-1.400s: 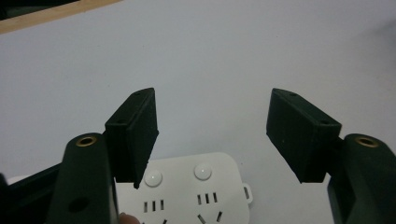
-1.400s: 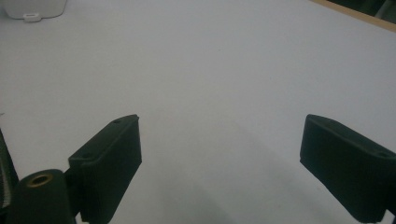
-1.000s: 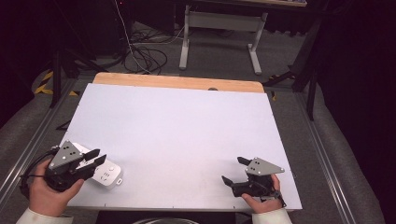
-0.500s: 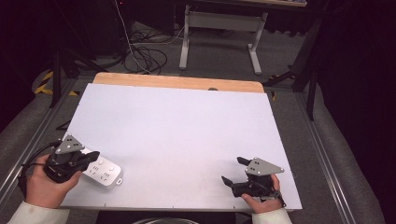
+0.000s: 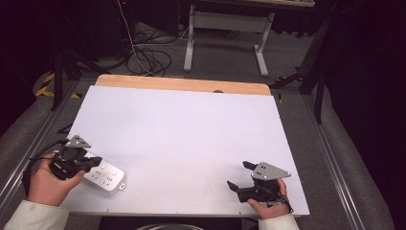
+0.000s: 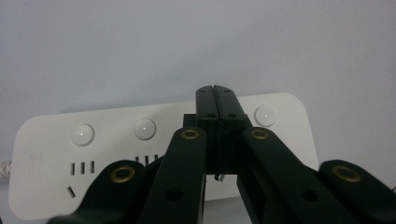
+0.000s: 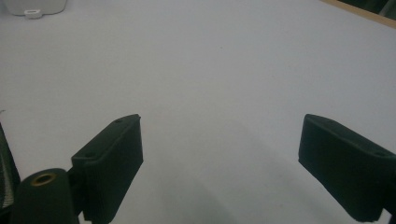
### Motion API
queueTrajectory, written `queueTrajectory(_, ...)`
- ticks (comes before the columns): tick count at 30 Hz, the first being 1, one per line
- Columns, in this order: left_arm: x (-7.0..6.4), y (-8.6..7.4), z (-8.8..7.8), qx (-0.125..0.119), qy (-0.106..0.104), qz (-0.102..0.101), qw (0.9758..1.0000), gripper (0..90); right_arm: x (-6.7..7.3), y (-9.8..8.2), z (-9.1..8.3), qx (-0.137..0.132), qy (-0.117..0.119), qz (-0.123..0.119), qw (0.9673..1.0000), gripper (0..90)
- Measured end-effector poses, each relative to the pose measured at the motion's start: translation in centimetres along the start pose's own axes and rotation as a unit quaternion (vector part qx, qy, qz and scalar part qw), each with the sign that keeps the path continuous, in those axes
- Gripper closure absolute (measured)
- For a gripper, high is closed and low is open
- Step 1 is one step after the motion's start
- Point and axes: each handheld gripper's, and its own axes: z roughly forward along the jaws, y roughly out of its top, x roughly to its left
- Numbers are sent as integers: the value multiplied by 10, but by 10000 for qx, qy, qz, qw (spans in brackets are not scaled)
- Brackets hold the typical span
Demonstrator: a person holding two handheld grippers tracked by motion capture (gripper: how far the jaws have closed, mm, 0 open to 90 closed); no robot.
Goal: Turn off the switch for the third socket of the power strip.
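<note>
Left gripper [image 5: 91, 160], pressed together, has drawn back along the power strip [image 5: 106, 176]; right gripper [image 5: 238, 176] stays spread.

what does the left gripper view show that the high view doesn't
The left gripper view gives the detail: the white plastic power strip has three round buttons and socket slots, and the left tongs are shut, jaws pressed together above it.

The high view gives the layout: the right tongs, open over the bare white tabletop, the wooden far edge, both hands, and the floor cables.

Both share the strip, the left tongs and the white surface.
</note>
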Motion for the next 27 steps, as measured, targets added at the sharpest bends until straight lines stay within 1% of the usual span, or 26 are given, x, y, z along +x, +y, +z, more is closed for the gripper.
queueTrajectory(2,2,2,4,108,-56,-17,9999,900,0,0,0,-8,13,6,10000,145)
queueTrajectory(3,2,2,4,108,-56,-17,9999,900,0,0,0,-9,12,3,10000,145)
queueTrajectory(6,4,5,8,222,-114,-41,9997,900,0,0,0,-5,4,-1,10000,145)
queueTrajectory(7,5,5,8,245,-98,-16,9996,900,0,0,0,-5,16,3,10000,145)
queueTrajectory(11,6,6,14,373,-148,-29,9992,900,0,0,0,-10,4,1,10000,145)
queueTrajectory(13,7,7,17,398,-120,-1,9991,900,0,0,0,-13,12,0,10000,145)
queueTrajectory(14,7,6,18,395,-140,-42,9991,900,0,0,0,-12,11,-1,10000,145)
queueTrajectory(16,9,6,19,407,-120,-8,9991,900,0,0,0,-14,11,0,10000,145)
queueTrajectory(17,9,6,20,405,-105,-42,9991,900,0,0,0,-14,11,0,10000,145)
queueTrajectory(21,9,6,23,432,-156,-20,9989,900,0,0,-1,-21,6,-13,10000,145)
queueTrajectory(27,9,5,24,446,-171,-30,9989,900,0,0,-1,-29,4,-11,10000,145)
